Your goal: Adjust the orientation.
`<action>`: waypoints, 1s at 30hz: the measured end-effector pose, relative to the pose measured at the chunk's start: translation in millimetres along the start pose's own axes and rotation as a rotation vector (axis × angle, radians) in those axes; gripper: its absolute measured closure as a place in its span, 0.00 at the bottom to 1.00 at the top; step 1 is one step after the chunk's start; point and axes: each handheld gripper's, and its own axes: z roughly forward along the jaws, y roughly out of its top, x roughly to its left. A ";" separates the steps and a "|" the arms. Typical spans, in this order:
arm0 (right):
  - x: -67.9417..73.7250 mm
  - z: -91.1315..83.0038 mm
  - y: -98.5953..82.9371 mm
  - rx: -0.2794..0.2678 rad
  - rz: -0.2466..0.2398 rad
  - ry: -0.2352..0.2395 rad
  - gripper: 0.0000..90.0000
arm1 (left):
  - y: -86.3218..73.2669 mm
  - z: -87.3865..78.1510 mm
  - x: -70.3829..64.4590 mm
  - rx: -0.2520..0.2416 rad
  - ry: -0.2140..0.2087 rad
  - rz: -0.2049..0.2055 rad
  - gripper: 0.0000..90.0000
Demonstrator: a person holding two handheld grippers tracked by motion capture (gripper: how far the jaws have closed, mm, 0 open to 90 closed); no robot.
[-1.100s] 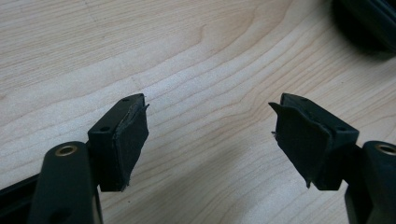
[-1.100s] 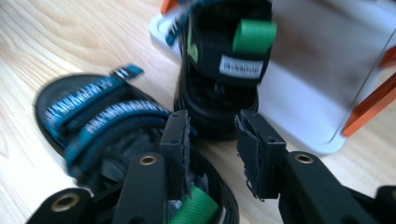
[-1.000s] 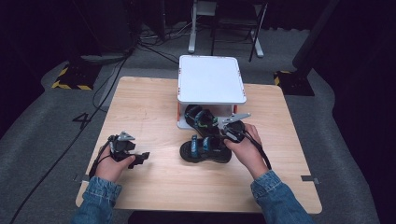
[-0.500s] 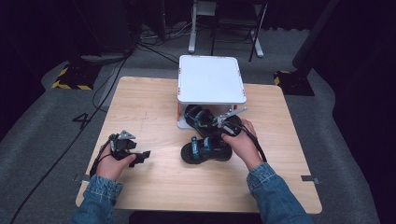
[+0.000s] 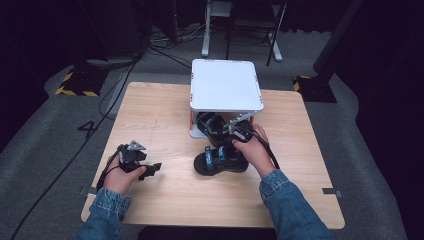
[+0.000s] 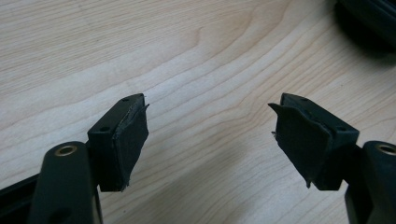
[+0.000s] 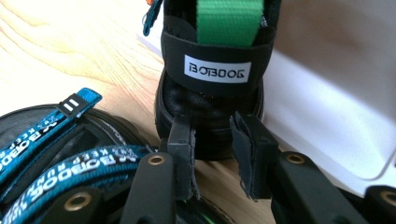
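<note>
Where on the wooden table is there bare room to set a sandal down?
The wooden table is bare left of the white two-level shelf, behind the left gripper. A second patch lies at the right edge, beyond the right gripper. It is crowded before the shelf, where the black sandal with blue straps lies.

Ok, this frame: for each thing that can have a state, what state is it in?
Left tool: open, holding nothing, over bare table.
Right tool: nearly closed at the heel of the far sandal; whether it grips is unclear.
Far sandal: under the white shelf, heel toward the camera.
Near sandal: flat on the table in front of the shelf, not held.
</note>
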 end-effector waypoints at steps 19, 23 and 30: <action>22.5 31.8 32.3 -0.012 -0.147 -0.012 0.77 | -14.8 -12.5 7.5 -0.001 0.021 -0.026 0.29; 27.7 37.1 40.0 0.007 -0.200 -0.050 0.77 | -15.2 -12.6 8.5 -0.001 0.021 -0.032 0.29; 36.6 42.2 49.9 0.041 -0.304 -0.114 0.77 | -13.4 -9.5 7.8 0.002 0.017 -0.027 0.29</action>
